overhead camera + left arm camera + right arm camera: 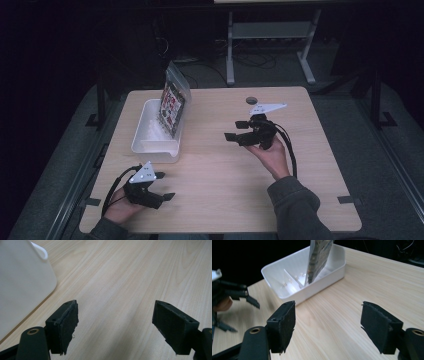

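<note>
Overhead camera and both claw cameras share the white bin [150, 137].

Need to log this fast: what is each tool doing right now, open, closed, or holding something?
Left tool: open, nothing between its pads, bare table ahead.
Right tool: open, holding nothing, facing the white bin with the packet standing in it.

You work at a light wood table [300, 190], sq. top, small round port near its far edge. Beyond the table: a grey metal frame [270, 45] w/ cables on the floor. Grey carpet [380, 150] flanks the table both sides. Room behind is dark; light falls on the tabletop only.
</note>
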Demonstrator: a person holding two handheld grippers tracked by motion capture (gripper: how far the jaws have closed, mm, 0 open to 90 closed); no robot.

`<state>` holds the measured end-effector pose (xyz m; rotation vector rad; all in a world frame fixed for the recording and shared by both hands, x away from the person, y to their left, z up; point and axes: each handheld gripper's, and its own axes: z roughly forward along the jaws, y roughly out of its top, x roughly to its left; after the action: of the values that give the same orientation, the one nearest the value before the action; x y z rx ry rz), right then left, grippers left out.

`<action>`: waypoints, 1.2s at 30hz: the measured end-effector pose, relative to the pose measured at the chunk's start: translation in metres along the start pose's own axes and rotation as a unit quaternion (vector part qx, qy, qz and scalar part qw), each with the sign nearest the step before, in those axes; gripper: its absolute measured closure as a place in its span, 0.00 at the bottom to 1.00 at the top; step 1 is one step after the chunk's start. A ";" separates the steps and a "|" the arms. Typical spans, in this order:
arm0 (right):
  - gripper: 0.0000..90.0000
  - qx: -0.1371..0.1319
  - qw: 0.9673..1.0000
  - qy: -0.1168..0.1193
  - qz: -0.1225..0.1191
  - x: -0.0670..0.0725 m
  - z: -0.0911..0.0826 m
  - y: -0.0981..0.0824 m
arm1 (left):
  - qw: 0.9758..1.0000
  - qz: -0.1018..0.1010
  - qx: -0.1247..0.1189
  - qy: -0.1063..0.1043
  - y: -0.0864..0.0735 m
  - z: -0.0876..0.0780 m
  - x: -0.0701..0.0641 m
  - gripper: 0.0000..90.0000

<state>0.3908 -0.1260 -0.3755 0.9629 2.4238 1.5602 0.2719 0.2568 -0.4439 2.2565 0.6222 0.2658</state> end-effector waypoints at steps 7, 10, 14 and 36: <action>0.31 -0.001 1.000 -0.003 0.007 -0.006 -0.016 -0.012 | 1.000 -0.007 -0.002 0.011 0.000 -0.001 0.002 0.23; 0.31 0.000 1.000 -0.005 0.006 -0.008 -0.022 -0.016 | 1.000 -0.007 -0.003 0.013 0.000 -0.001 0.002 0.23; 0.31 0.000 1.000 -0.008 0.011 -0.010 -0.032 -0.023 | 1.000 -0.009 -0.005 0.014 -0.001 -0.001 0.003 0.23; 0.30 0.019 0.999 -0.023 0.030 -0.010 -0.076 -0.075 | 1.000 -0.004 -0.003 0.013 0.000 0.000 0.002 0.23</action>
<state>0.3337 -0.2115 -0.4058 1.0758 2.4235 1.4994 0.2733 0.2577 -0.4438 2.2477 0.6436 0.2925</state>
